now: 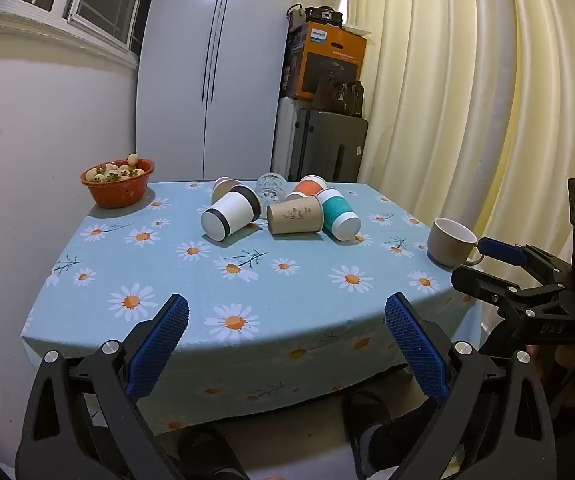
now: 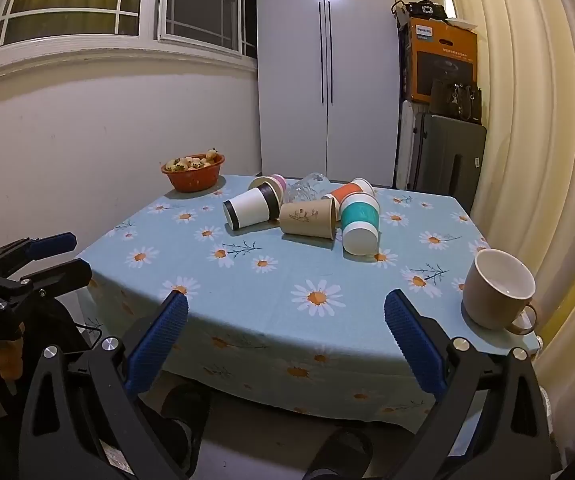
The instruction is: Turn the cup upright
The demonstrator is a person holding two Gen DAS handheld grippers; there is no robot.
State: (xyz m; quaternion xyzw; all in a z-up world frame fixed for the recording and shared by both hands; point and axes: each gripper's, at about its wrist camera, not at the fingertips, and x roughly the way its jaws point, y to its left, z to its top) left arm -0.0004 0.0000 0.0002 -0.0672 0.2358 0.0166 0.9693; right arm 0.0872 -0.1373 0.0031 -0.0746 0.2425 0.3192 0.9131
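Observation:
Several paper cups lie on their sides at the table's far middle: a white one with black bands [image 1: 231, 215] [image 2: 250, 209], a brown one [image 1: 295, 214] [image 2: 308, 218], a teal one [image 1: 339, 216] [image 2: 360, 222], an orange one [image 1: 307, 188] [image 2: 347, 191], a pink-rimmed one [image 1: 223, 186] [image 2: 273, 182] and a clear glass [image 1: 270, 192] [image 2: 307, 188]. A beige mug [image 1: 449, 242] [image 2: 497, 290] stands upright near the right front corner. My left gripper [image 1: 287, 316] is open and empty before the table's front edge. My right gripper [image 2: 286, 314] is open and empty; in the left wrist view it [image 1: 483, 258] sits just beside the mug's handle.
A red bowl of food [image 1: 118, 182] [image 2: 193, 172] stands at the far left corner. The table wears a blue daisy cloth [image 1: 247, 280] [image 2: 287, 272]. Cream curtains [image 1: 467, 100] hang to the right, a white wardrobe [image 1: 207, 72] and stacked boxes [image 1: 327, 64] behind. Feet in slippers show under the table.

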